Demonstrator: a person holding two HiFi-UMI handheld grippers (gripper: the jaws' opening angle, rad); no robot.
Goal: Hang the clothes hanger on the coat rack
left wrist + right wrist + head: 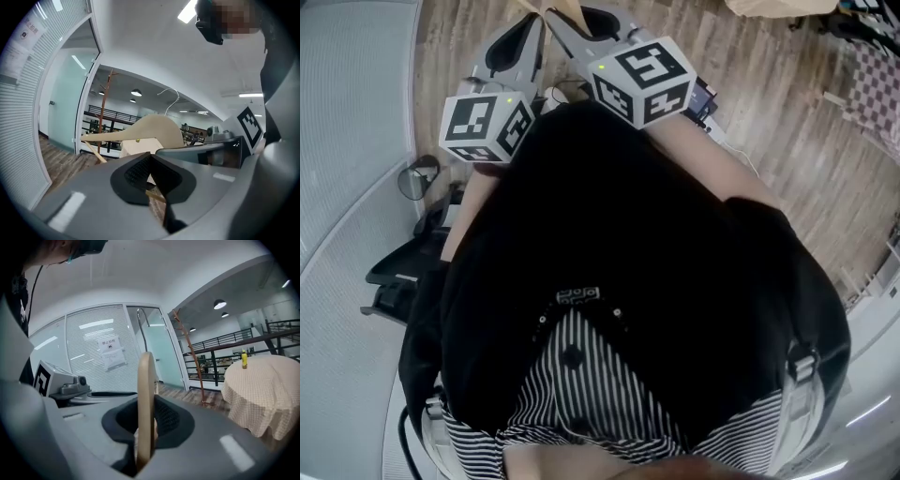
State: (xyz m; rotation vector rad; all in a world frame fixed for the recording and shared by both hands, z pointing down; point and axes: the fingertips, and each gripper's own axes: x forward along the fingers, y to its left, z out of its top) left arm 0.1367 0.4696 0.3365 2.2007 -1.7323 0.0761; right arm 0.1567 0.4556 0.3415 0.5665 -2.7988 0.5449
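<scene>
Honestly, nowhere near hung yet.
Got the clothes hanger (144, 380) clamped in the right gripper (144, 437), its lower bar (96, 152) pinched in the left gripper (157, 187); well apart from the coat rack (108, 98), needs carrying over and hooking on.

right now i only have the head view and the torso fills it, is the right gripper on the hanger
Observer: yes, the right gripper is shut on the wooden clothes hanger, edge-on between its jaws.
Operator: and the left
Observer: the left gripper is shut on the hanger's thin lower bar.
Operator: any coat rack in sight
Observer: yes, the coat rack stands ahead of both grippers; the hanger is not on it yet.
</scene>
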